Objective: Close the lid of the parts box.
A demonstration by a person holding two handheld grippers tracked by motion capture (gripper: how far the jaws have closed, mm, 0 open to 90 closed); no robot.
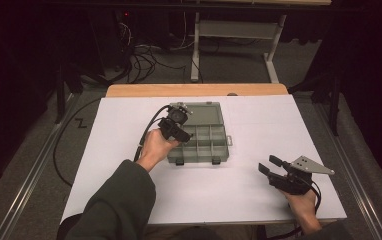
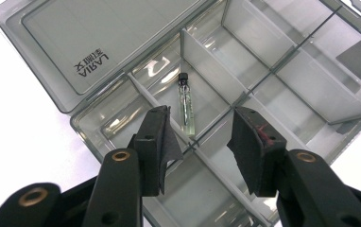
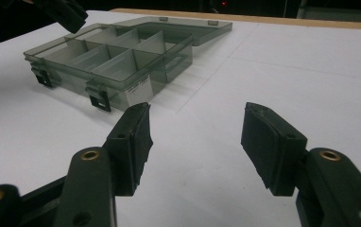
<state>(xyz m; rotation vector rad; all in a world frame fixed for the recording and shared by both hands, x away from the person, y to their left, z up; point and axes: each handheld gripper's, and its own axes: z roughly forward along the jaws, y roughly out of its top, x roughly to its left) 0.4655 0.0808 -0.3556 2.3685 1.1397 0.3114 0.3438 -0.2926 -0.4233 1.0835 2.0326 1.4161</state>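
- Holding my left gripper [image 2: 200,142] over the organizer box [image 2: 282,71], I am keeping its jaws parted about halfway, with nothing pressed between the pads.
- Lying just beyond the gap, in the centre of the left gripper view, a small glass vial [image 2: 187,104] with a black cap is resting on the floor of one compartment, its cap pointing toward the upper part of the frame.
- Sitting between two white dividers, the vial is touching neither of my left pads.
- Showing at the upper left of that view, the box's clear lid [image 2: 89,42] is lying folded back flat on the white table [image 2: 8,118].
- Appearing in the high view, my left gripper [image 1: 175,125] is hovering over the left part of the box [image 1: 211,145], near the centre of the frame.
- Resting at the lower right of the high view, my right gripper [image 1: 271,167] is staying well apart from the box.
- Looking along the right gripper [image 3: 195,142], I am seeing its jaws standing wide with bare table between them and nothing held.
- Sitting at the upper left of the right gripper view, the box [image 3: 122,61] is showing its two black latches [image 3: 98,100] toward me.
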